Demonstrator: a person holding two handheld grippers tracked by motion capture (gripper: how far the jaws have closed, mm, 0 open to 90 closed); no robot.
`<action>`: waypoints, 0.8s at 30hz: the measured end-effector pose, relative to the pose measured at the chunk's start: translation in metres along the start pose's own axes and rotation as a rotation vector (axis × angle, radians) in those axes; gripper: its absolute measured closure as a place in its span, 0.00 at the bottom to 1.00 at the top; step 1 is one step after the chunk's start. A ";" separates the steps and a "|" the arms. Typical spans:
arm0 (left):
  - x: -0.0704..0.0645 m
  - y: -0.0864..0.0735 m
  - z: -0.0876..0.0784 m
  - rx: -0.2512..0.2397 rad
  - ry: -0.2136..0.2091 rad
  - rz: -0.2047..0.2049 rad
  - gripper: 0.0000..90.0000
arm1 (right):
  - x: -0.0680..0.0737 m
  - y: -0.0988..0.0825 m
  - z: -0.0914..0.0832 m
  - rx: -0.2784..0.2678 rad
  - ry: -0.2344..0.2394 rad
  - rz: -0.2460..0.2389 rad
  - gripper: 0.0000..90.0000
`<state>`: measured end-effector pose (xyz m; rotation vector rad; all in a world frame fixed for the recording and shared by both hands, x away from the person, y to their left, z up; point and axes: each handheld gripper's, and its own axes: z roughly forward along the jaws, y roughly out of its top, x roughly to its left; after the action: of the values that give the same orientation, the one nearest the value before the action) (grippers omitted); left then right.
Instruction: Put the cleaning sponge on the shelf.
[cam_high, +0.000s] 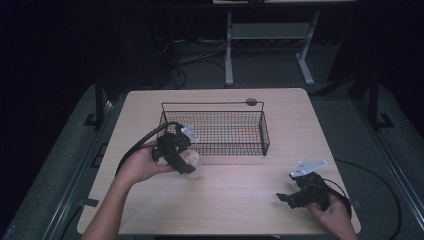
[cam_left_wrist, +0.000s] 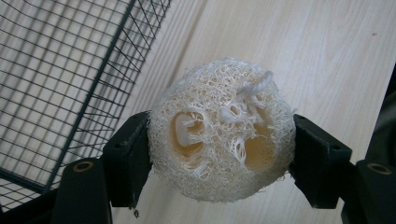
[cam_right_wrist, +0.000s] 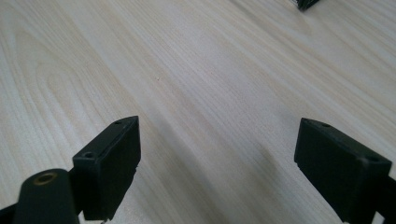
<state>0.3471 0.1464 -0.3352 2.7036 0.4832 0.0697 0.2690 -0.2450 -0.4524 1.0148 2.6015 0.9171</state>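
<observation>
A round, pale loofah sponge (cam_left_wrist: 222, 130) with holes in its cut face sits between the jaws of my left gripper (cam_left_wrist: 219, 154), which is shut on it just above the wooden table. In the high view the sponge (cam_high: 192, 164) shows beside my left gripper (cam_high: 186, 167), just in front of the black wire basket (cam_high: 215, 106). My right gripper (cam_high: 287, 197) rests low near the table's front right, open, with nothing between its jaws. In the right gripper view my right gripper (cam_right_wrist: 217, 163) frames bare wood.
The wire basket's mesh wall (cam_left_wrist: 70, 79) stands close at the left of the held sponge. The light wooden table (cam_high: 240, 200) ends at a near edge beside the right hand. A white table frame (cam_high: 270, 35) stands on the floor beyond.
</observation>
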 end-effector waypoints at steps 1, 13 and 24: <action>0.000 0.000 0.000 0.000 0.000 0.000 0.32 | 0.000 0.000 0.000 0.000 -0.001 0.000 0.16; 0.016 0.011 -0.005 0.000 -0.017 -0.017 0.31 | 0.001 0.002 0.000 0.003 -0.002 -0.003 0.16; 0.027 0.027 -0.012 0.017 -0.003 -0.006 0.31 | 0.000 0.001 -0.001 -0.003 0.002 -0.007 0.16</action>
<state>0.3794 0.1367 -0.3137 2.7186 0.4934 0.0603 0.2696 -0.2450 -0.4508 1.0033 2.6026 0.9211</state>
